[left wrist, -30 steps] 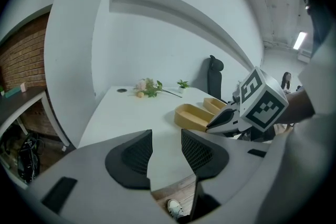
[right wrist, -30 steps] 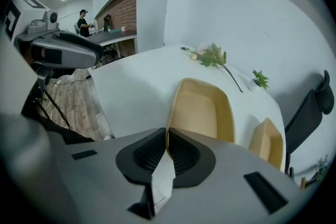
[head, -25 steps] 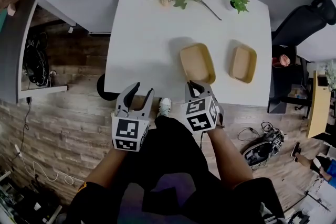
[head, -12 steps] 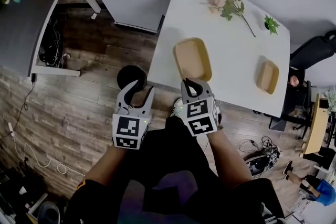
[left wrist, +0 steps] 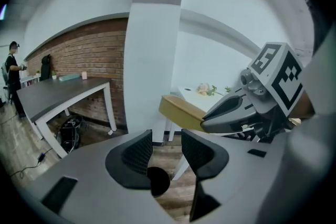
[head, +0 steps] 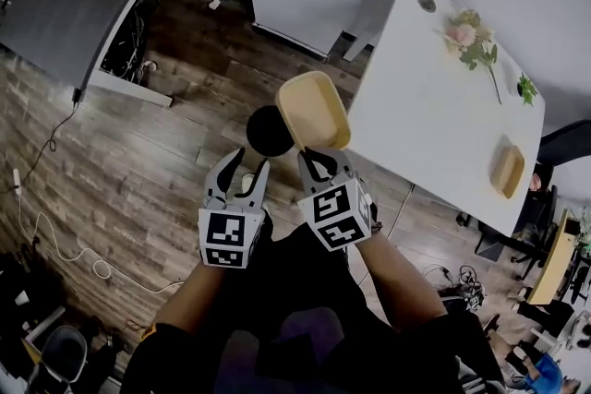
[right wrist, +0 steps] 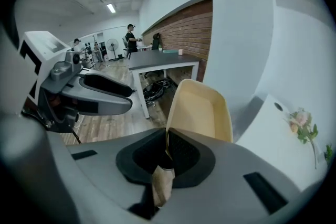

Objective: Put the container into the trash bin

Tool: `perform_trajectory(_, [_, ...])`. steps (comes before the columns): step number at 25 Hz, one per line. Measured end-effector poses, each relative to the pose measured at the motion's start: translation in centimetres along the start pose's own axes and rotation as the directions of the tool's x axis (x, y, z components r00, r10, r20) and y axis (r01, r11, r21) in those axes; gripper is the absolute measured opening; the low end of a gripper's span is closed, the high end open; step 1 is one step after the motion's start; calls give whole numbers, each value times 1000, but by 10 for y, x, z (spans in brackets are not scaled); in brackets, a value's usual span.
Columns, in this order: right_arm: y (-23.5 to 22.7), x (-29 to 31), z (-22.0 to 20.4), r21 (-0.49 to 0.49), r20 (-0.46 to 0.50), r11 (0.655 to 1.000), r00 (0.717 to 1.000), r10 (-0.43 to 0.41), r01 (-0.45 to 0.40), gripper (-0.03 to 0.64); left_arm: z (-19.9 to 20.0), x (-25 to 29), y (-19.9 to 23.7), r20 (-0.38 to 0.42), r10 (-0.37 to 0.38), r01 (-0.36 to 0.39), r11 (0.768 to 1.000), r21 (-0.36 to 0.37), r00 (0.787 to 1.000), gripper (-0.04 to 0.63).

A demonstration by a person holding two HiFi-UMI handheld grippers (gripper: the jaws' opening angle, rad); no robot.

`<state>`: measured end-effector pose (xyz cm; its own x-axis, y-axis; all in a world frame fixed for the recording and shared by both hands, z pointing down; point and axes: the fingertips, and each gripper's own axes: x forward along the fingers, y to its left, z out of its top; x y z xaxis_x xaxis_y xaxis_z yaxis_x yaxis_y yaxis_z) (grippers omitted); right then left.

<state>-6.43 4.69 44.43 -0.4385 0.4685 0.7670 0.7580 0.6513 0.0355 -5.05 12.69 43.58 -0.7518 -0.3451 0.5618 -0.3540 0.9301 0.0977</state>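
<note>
The right gripper (head: pixel 319 158) is clamped on the near rim of the container (head: pixel 312 111), which juts out ahead of it, held up just right of the black trash bin (head: pixel 268 131). The left gripper (head: pixel 238 163), near the bin, stands parted and empty.

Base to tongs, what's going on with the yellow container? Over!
Right tongs shut on container rim. Left tongs open, empty. Container in the air next to the trash bin, not in yet. Nothing seen in the way.

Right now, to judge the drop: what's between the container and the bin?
Nothing. In the head view the container, in the right gripper, overlaps the bin's edge.
</note>
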Motion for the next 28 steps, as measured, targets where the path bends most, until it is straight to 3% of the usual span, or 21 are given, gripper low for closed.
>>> perform_trajectory(4, [46,44,-4,-3,-42,996,996,85,-85,32,-32,-4,35,-38,23,-24,999,-26,999,166])
perform_trajectory(11, [84,127,-60,63,-175,984,969,176,-167,32,-104,24,74,-120,51,-59,996,-66,991,166])
perform_trajectory(21, [75,263,-148,168,-313,973,927,206,-159,34,-228,111,99,-264,24,-60,990,-131,964,164])
perform_trajectory(28, [67,331,-191,246,-368,959,902,227,-141,34,-283,164,129,-327,24,-79,985,-156,945,164])
